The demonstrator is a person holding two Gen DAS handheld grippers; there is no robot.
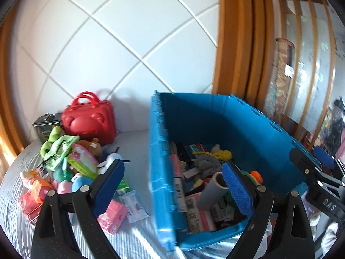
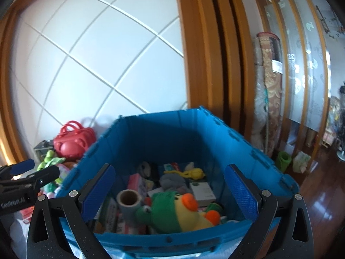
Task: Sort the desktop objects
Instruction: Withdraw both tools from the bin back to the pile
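Note:
A blue plastic crate stands on the striped sheet and holds several items. Among them are a grey roll with a cardboard core and a green-and-yellow plush duck. To the crate's left lies a pile of soft toys and packets. My left gripper is open, straddling the crate's left wall, with nothing between its pads. My right gripper is open above the crate's near side; the duck lies below it, untouched. Each gripper shows in the other's view: the right gripper and the left gripper.
A red hard case and a metal tin stand behind the pile, against the white panelled wall. Pink packets lie near my left finger. A rolled carpet leans on the wooden frame to the right, above a wooden floor.

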